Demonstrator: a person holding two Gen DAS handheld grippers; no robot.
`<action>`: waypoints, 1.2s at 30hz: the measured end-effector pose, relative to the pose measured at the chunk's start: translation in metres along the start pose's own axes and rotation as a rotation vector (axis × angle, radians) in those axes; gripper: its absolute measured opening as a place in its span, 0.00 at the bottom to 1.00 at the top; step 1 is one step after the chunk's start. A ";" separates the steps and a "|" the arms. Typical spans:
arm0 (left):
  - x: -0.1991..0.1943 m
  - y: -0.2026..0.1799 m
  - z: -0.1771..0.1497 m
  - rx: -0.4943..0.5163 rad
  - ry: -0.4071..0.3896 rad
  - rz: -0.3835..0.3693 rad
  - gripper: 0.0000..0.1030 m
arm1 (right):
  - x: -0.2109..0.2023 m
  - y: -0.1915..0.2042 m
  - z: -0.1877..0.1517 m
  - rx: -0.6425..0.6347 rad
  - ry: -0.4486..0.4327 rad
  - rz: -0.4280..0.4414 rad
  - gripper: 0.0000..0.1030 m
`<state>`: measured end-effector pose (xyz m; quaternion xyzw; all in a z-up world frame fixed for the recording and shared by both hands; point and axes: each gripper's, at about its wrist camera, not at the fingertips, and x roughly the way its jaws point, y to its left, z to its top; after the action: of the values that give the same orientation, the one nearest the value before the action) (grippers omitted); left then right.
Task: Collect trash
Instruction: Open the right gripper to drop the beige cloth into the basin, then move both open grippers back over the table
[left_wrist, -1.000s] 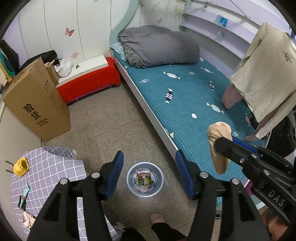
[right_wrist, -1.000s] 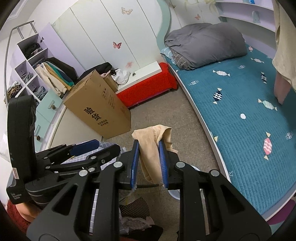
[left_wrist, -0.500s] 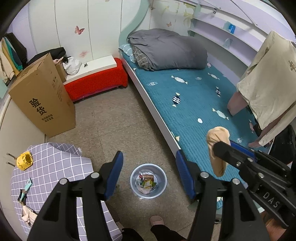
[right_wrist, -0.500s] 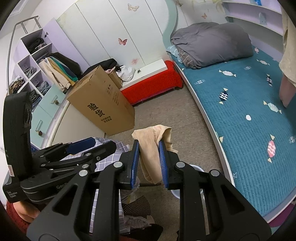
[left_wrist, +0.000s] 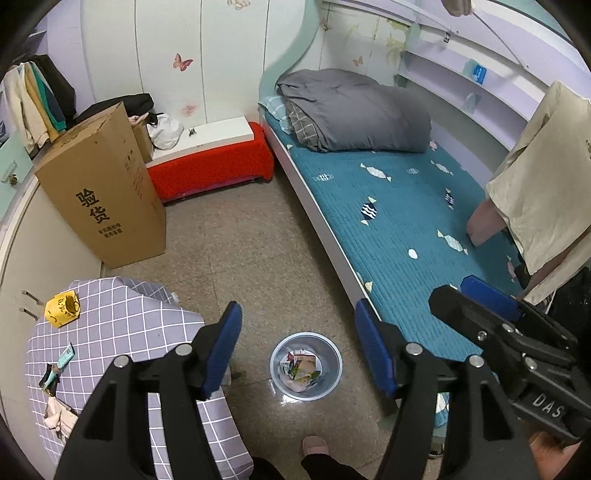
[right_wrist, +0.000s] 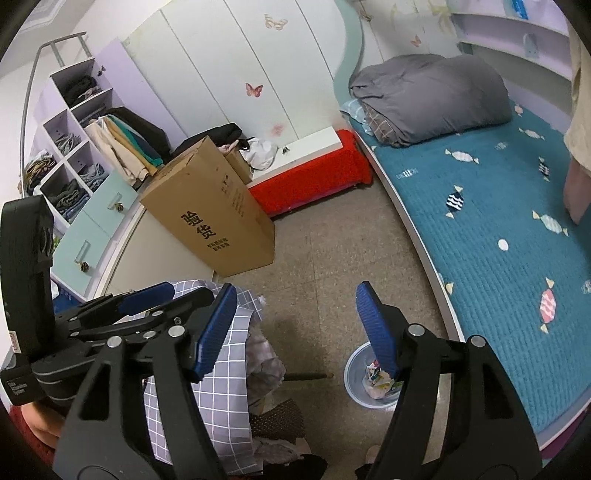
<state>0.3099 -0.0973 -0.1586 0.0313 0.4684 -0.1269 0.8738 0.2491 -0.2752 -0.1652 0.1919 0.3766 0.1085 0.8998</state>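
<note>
A small round bin (left_wrist: 306, 365) stands on the floor below me, holding wrappers and a beige piece. It also shows in the right wrist view (right_wrist: 373, 380), partly behind a finger. My left gripper (left_wrist: 298, 350) is open and empty, high above the bin. My right gripper (right_wrist: 297, 328) is open and empty; it also shows at the right of the left wrist view (left_wrist: 476, 295). Small trash pieces (left_wrist: 57, 373) lie on the checked tablecloth (left_wrist: 122, 332), with a yellow cup (left_wrist: 63, 308) behind them.
A tall cardboard box (left_wrist: 99, 199) stands on the floor at the left. A red bench (left_wrist: 210, 170) is against the far wall. The bed (left_wrist: 402, 221) with a grey duvet (left_wrist: 354, 110) fills the right. A foot (left_wrist: 314, 445) is near the bin.
My right gripper has opened and the beige cloth piece it held is gone from its jaws. Both grippers have risen, so the bin looks smaller.
</note>
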 end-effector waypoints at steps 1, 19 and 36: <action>-0.001 0.000 0.000 -0.002 -0.004 0.002 0.61 | -0.002 0.002 0.001 -0.007 -0.004 -0.001 0.65; -0.063 0.071 -0.041 -0.225 -0.156 0.119 0.62 | -0.001 0.084 -0.008 -0.247 0.006 0.090 0.66; -0.103 0.283 -0.150 -0.643 -0.083 0.331 0.63 | 0.122 0.263 -0.082 -0.490 0.290 0.327 0.68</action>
<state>0.2051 0.2220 -0.1757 -0.1747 0.4370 0.1688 0.8660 0.2609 0.0257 -0.1830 0.0102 0.4278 0.3650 0.8269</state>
